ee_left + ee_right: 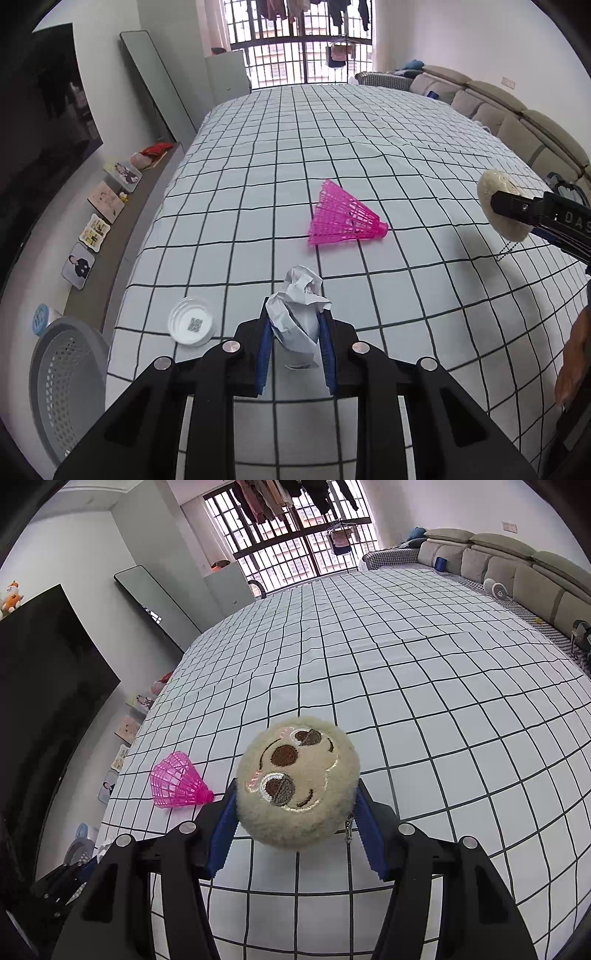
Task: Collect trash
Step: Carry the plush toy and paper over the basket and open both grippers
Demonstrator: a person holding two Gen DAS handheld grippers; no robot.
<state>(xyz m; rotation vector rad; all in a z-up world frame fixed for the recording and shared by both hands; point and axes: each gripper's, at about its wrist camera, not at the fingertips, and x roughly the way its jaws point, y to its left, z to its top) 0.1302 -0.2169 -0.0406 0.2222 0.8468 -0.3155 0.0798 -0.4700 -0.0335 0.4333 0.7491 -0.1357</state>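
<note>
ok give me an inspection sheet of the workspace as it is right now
surface: table under a white cloth with a black grid
job's things: crumpled paper; grey perforated bin at the table's left edge
clutter: pink plastic shuttlecock on its side; white lid with a QR code
grippers: left gripper shut on the crumpled paper; right gripper shut on the plush face ball
cables: nothing seen
surroundings: beige sofa, barred window, dark TV screen

Two black hand-held grippers with blue pads

The left hand-held gripper (295, 332) and right hand-held gripper (295, 812) are showing black angular linkages, round silver pivot screws and ribbed blue fingers (264, 354).
</note>
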